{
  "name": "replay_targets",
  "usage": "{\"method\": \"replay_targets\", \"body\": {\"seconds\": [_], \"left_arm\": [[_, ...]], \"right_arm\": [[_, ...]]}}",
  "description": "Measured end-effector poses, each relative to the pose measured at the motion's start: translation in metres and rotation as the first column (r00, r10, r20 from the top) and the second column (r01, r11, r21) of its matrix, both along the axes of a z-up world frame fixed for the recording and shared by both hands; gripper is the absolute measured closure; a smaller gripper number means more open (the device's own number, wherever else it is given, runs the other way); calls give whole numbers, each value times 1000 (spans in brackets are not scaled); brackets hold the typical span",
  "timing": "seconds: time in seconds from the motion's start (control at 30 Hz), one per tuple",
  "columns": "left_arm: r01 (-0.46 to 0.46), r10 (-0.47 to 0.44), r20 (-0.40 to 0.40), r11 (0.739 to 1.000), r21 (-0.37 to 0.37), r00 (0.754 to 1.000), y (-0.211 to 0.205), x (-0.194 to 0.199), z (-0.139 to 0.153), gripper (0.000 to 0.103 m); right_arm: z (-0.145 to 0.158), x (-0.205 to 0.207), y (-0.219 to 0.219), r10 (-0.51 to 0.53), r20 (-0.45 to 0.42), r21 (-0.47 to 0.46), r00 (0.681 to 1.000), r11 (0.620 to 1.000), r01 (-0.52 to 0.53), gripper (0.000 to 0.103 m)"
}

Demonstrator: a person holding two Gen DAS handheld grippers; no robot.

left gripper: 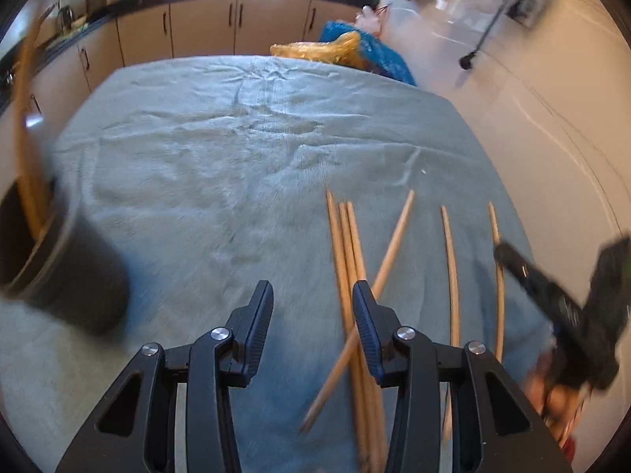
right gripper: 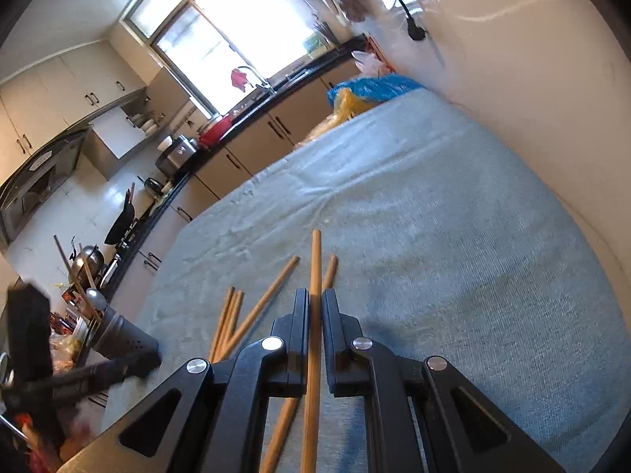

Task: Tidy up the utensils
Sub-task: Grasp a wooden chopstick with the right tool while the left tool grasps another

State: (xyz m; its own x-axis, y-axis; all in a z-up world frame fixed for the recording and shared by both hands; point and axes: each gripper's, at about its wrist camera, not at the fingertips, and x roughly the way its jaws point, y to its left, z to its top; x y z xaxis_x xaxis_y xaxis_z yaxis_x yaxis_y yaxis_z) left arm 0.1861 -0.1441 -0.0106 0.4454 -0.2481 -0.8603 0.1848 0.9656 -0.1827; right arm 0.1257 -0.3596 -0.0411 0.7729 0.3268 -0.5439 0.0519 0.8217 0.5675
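Note:
Several wooden chopsticks (left gripper: 347, 260) lie loose on the grey-blue cloth at the right. A dark utensil holder (left gripper: 59, 260) stands at the left with chopsticks (left gripper: 27, 181) in it. My left gripper (left gripper: 312, 295) is open and empty above the cloth, just left of the chopstick bundle. My right gripper (right gripper: 315, 303) is shut on one chopstick (right gripper: 314, 260), which runs between its fingers. The other chopsticks (right gripper: 252, 311) lie to its left. The holder (right gripper: 118, 335) shows at the left edge of the right wrist view. The right gripper (left gripper: 552, 291) shows blurred at the right in the left wrist view.
The cloth-covered table (left gripper: 236, 138) ends at a white wall (left gripper: 552, 98) on the right. Blue and yellow bags (left gripper: 347, 49) sit at the far edge. Kitchen cabinets (left gripper: 205, 27) and a counter run behind. The left gripper (right gripper: 35, 362) shows blurred in the right wrist view.

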Motion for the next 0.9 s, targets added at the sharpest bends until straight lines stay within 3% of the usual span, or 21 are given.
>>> {"method": "replay_targets", "body": {"seconds": [0.37, 0.9], "left_arm": [[-43, 47, -63, 998, 52, 997, -22, 50, -24, 71], [-10, 15, -51, 993, 115, 999, -39, 58, -35, 80]], "right_arm": [[3, -4, -6, 8, 37, 66, 999, 998, -10, 96], [5, -1, -5, 31, 34, 82, 999, 996, -34, 96]]}}
